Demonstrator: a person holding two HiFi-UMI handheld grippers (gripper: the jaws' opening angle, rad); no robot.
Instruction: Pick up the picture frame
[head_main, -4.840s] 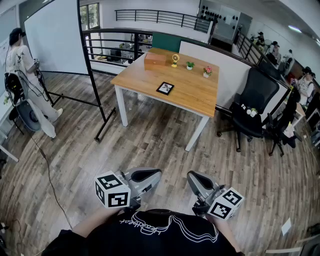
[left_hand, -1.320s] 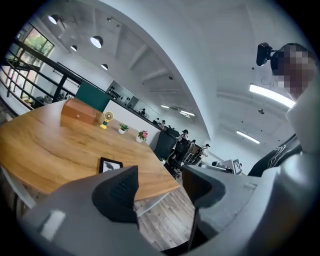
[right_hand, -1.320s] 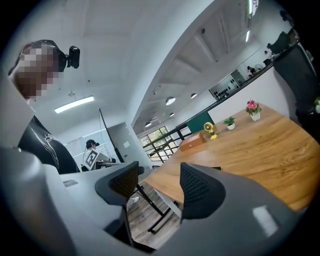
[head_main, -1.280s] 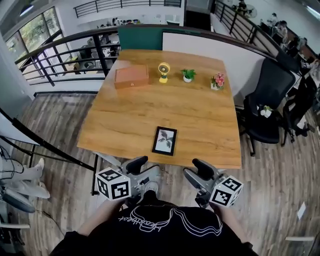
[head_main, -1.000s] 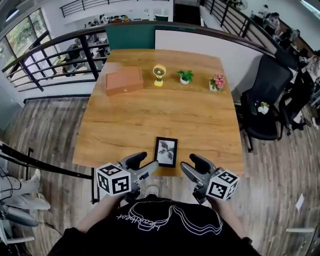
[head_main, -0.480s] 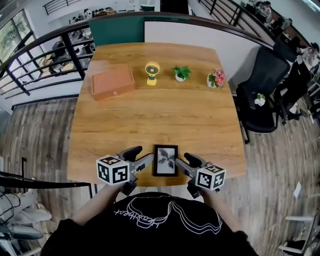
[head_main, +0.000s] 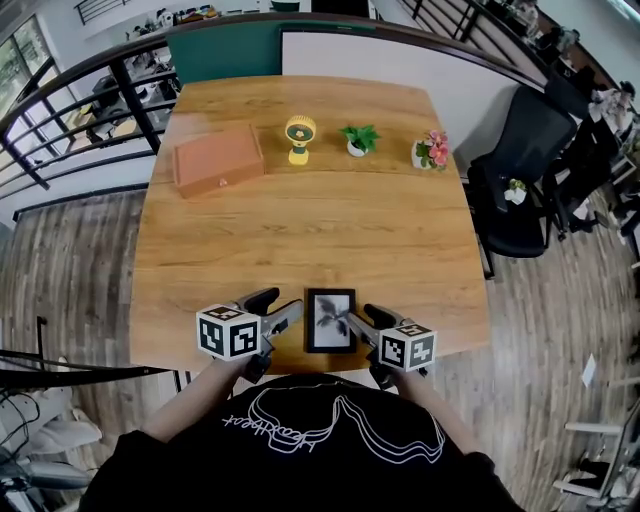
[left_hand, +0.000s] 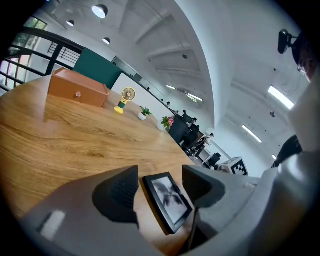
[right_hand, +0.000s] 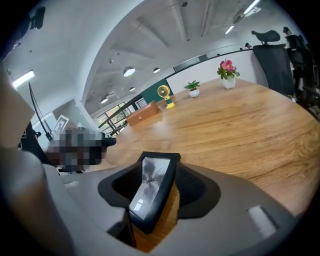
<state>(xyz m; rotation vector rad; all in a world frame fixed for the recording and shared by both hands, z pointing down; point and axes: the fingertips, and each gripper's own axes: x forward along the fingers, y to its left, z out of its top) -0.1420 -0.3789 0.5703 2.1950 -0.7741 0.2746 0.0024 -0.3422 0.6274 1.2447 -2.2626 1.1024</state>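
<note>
Far back on the wooden surface (head_main: 300, 230): a small yellow fan (head_main: 299, 136). Left of the fan, a brown box (head_main: 218, 158). Right of the fan, a green plant (head_main: 357, 138), then pink flowers (head_main: 431, 152). Further right, a black chair (head_main: 520, 170).

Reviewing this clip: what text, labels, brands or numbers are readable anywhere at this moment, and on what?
Nothing here can be read with certainty.
Shirt print: white cursive lettering, too distorted to read.
Marker cubes: black-and-white square patterns only, no letters or numbers.
Picture frame: a dark plant picture, no words visible.
</note>
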